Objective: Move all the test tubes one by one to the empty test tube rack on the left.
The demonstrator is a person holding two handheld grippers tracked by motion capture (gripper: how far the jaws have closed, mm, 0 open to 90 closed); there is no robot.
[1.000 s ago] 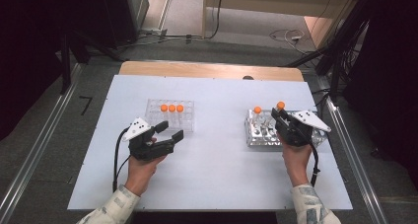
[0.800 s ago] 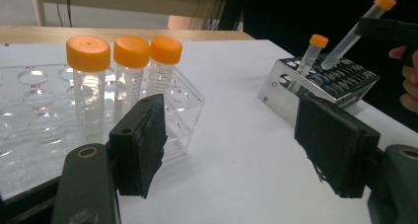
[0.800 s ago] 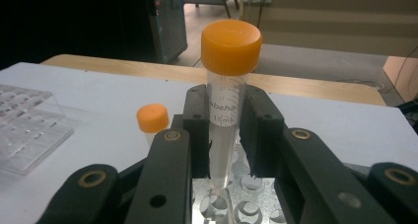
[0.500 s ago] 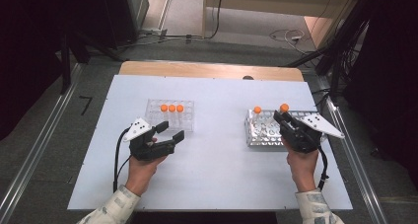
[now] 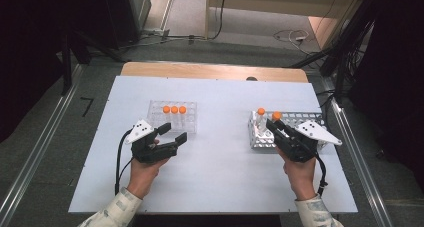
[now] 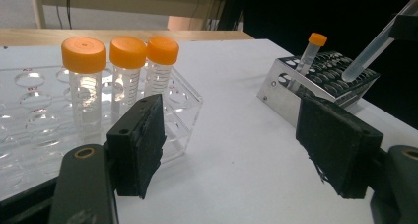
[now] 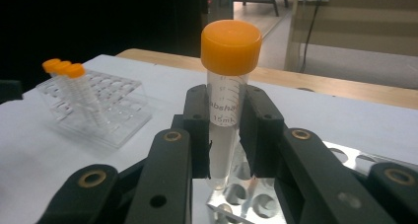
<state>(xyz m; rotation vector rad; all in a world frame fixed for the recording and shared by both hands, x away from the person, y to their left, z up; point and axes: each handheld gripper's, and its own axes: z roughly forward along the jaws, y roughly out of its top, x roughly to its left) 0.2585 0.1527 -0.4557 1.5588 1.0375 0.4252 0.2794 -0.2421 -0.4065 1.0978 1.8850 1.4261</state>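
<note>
Firmly in right gripper [image 7: 224, 135]: orange-capped tube [image 7: 227, 93]; left gripper [image 6: 241, 145] wide, empty.

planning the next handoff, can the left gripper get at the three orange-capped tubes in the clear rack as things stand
Probably yes. The left gripper stands open right beside the clear rack, nothing between it and the three orange-capped tubes. The right gripper holds its own tube far off.
</note>
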